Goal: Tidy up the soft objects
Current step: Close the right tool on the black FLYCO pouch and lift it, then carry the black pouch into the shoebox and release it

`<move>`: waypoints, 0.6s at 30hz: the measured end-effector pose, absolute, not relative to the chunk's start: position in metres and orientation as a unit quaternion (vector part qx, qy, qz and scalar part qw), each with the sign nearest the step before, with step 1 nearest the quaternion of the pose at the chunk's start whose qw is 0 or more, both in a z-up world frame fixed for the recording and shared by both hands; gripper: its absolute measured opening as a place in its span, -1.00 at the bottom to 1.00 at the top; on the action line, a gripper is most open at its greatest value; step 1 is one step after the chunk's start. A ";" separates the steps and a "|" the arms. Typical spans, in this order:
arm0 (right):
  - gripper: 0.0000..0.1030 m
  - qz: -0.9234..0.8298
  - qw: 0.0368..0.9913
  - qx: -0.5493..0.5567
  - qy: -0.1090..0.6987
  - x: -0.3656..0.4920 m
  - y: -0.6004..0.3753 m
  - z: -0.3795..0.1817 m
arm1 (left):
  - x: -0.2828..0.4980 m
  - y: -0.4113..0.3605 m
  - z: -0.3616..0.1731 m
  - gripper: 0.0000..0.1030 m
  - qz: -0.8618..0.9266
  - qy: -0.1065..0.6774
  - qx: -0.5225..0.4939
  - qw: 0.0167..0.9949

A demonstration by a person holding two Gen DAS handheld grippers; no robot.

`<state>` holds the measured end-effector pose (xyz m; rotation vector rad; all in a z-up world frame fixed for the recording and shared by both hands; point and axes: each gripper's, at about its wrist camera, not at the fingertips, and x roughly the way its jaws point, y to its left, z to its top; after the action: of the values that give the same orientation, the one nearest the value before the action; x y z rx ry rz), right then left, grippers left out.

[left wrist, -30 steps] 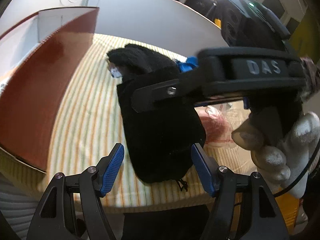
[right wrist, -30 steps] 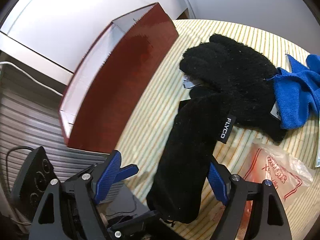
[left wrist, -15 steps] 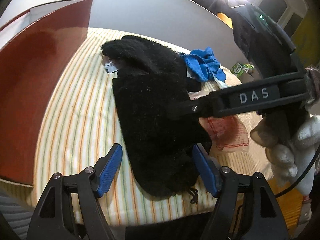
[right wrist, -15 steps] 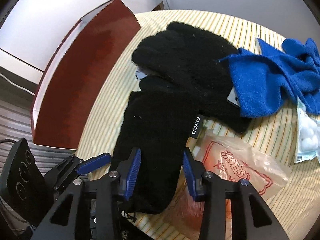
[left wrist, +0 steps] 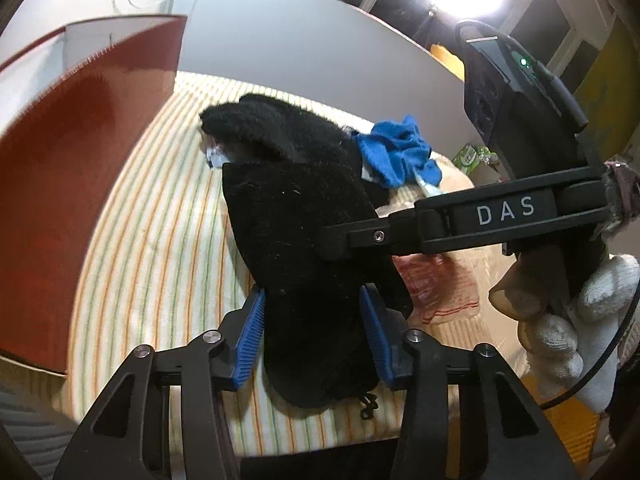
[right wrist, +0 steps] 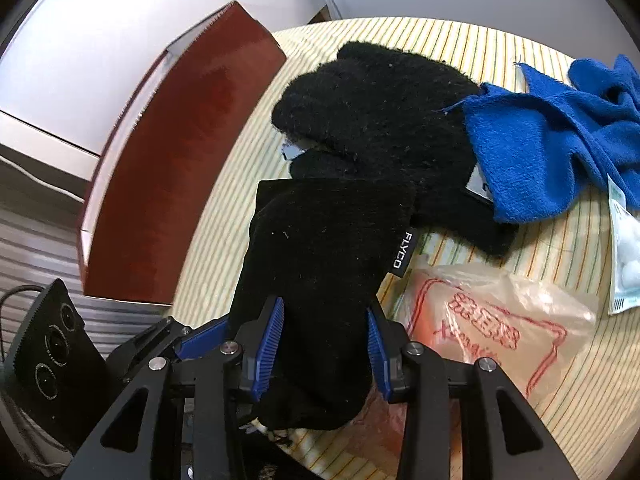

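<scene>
Both grippers, left [left wrist: 312,332] and right [right wrist: 325,344], had jaws closing around black pouch [right wrist: 320,280]; nothing sorted into red box [right wrist: 180,168] yet.

Pouch [right wrist: 320,256] overlaps gloves [right wrist: 384,120]; towel [right wrist: 552,136] right, box [right wrist: 180,168] left.

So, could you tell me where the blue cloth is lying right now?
In the right wrist view, the blue cloth lies upper right on the striped mat, overlapping the black glove, beside the cotton-ball packet.

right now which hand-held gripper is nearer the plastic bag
Right. The right hand-held gripper clamps the black pouch beside the plastic bag; the left hand-held gripper is across the pouch.
</scene>
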<state>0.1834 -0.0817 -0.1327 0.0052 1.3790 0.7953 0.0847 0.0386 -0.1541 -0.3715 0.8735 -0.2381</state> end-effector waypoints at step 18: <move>-0.28 0.427 0.737 0.032 0.523 0.169 -0.035 -0.035 | 0.058 0.086 -0.064 -0.13 -0.071 0.320 -0.146 0.933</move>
<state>0.1694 -0.0351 -0.0348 0.0713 1.1494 0.9367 0.0580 0.0863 -0.0642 -0.2985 0.6547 -0.1458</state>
